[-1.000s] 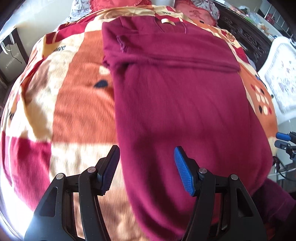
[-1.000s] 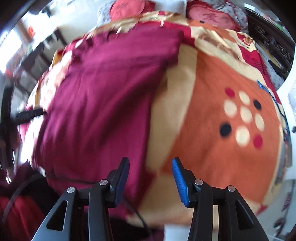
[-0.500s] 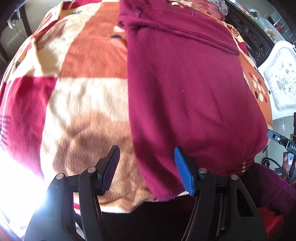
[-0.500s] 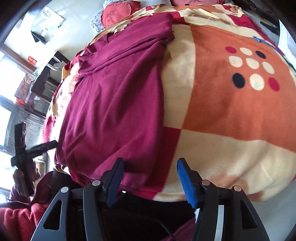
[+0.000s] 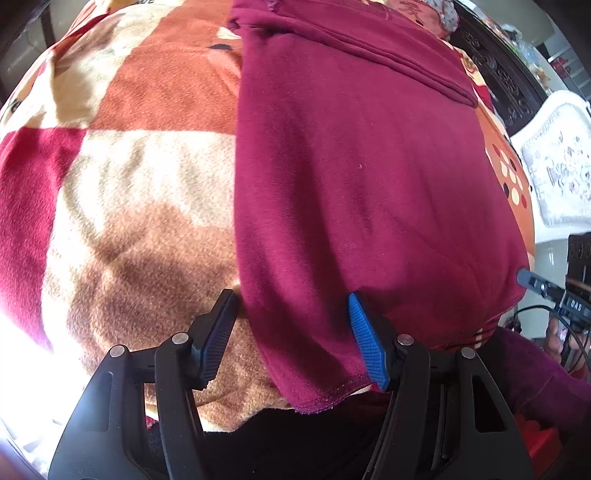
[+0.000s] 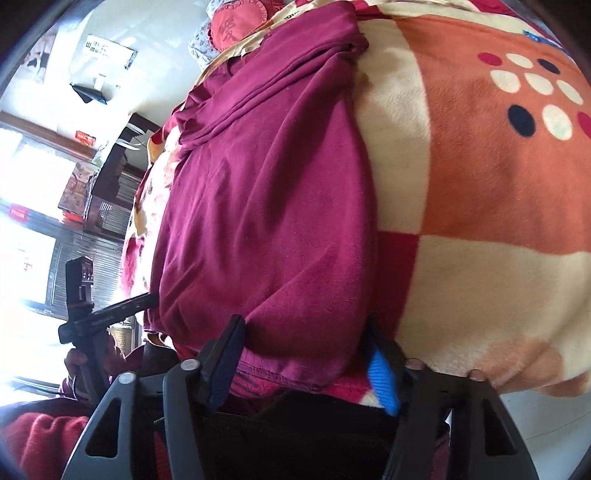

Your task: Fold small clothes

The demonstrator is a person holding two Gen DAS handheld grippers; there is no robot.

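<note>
A maroon garment point(image 5: 362, 177) lies flat on a patterned blanket, its sleeves folded in across the top and its hem hanging over the near bed edge. My left gripper point(image 5: 291, 339) is open, its jaws straddling the hem's left corner. In the right wrist view the same garment point(image 6: 266, 206) fills the left half, and my right gripper point(image 6: 303, 354) is open, its jaws straddling the hem's right corner. The far tip of the right gripper point(image 5: 532, 280) shows at the right edge of the left wrist view.
The orange, cream and red blanket point(image 5: 129, 166) covers the bed. A white padded chair point(image 5: 557, 162) stands at the right. Dark carved furniture point(image 5: 506, 70) is behind it. Pillows point(image 6: 229, 29) lie at the head. A bright window point(image 6: 22, 206) is at the left.
Both grippers pulled back toward the near bed edge and dropped to the garment's hem. Their jaws now sit around the two bottom corners. Both stayed open.
</note>
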